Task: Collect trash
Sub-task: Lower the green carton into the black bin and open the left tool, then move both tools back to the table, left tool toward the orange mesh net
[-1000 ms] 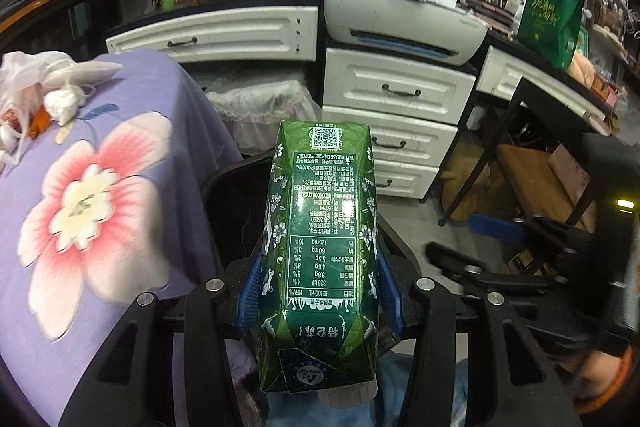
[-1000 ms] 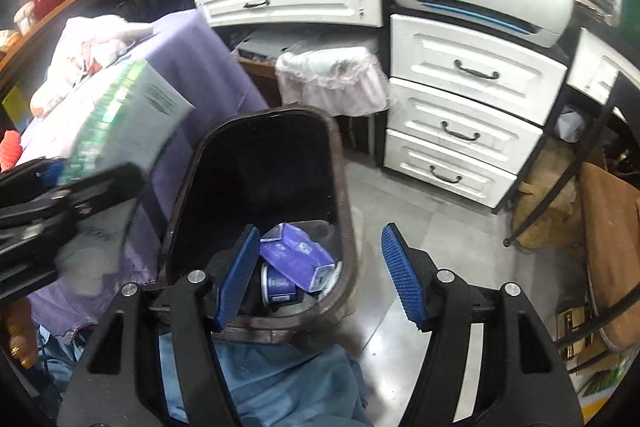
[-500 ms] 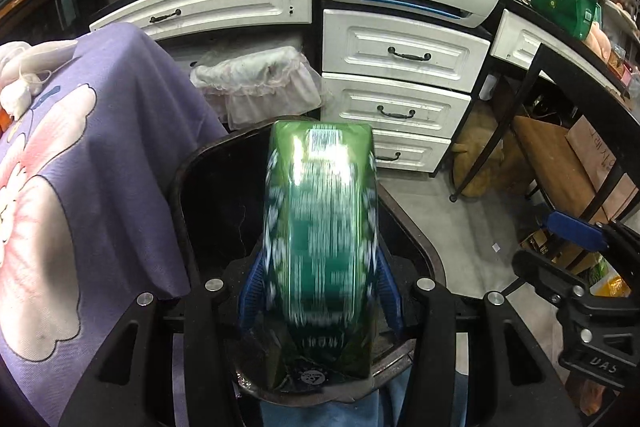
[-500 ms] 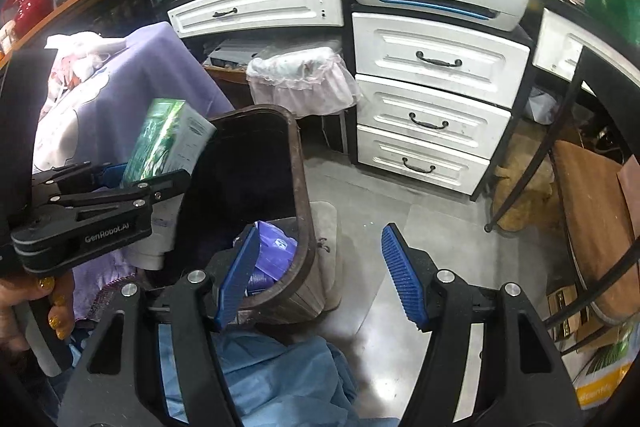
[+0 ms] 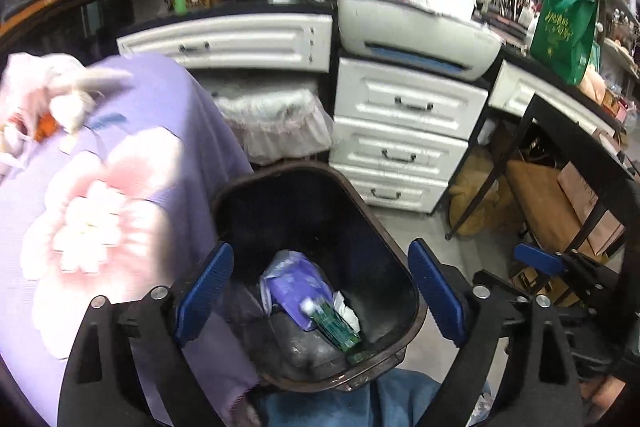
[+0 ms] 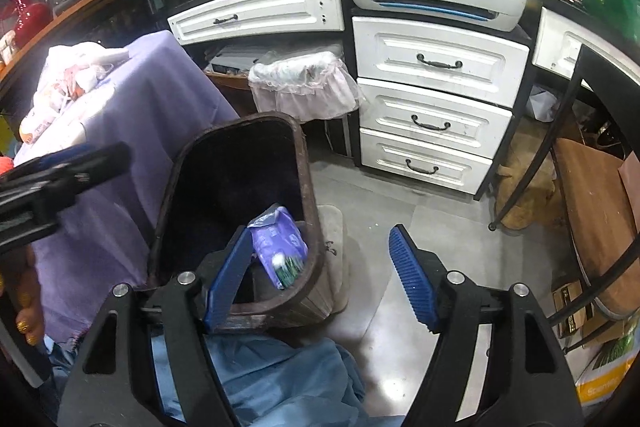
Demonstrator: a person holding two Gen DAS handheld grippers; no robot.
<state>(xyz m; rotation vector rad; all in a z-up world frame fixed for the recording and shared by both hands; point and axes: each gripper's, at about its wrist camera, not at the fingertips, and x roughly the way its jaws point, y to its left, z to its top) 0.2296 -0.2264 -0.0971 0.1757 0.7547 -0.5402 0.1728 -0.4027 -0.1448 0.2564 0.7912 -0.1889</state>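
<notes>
Gone from between the left tongs (image 5: 320, 291) is the green carton (image 5: 334, 323) they pinched a second ago; it now lies inside the dark bin (image 5: 394, 255) directly below them, and their blue pads are spreading apart with nothing between them. Seen from above, the carton rests slanted on a purple packet (image 5: 296, 283), white cap end uppermost, beside some crumpled white paper; it looks like a slim drink box with green print, light and probably empty. The right tongs (image 6: 320, 277) are also opening and carry nothing; they hang over the bin's near right edge and the grey floor beside it. So this piece of rubbish is delivered, and the bin holds a few items at its bottom, with plenty of room above. What is left lies farther off, to the left: on the bench under the purple flowered cloth (image 5: 132, 187), a heap of white wrappers and tissues (image 5: 48, 95) with something orange among them looks like more trash to gather. By my reckoning the work is partly done, with that heap the likely next fetch.
</notes>
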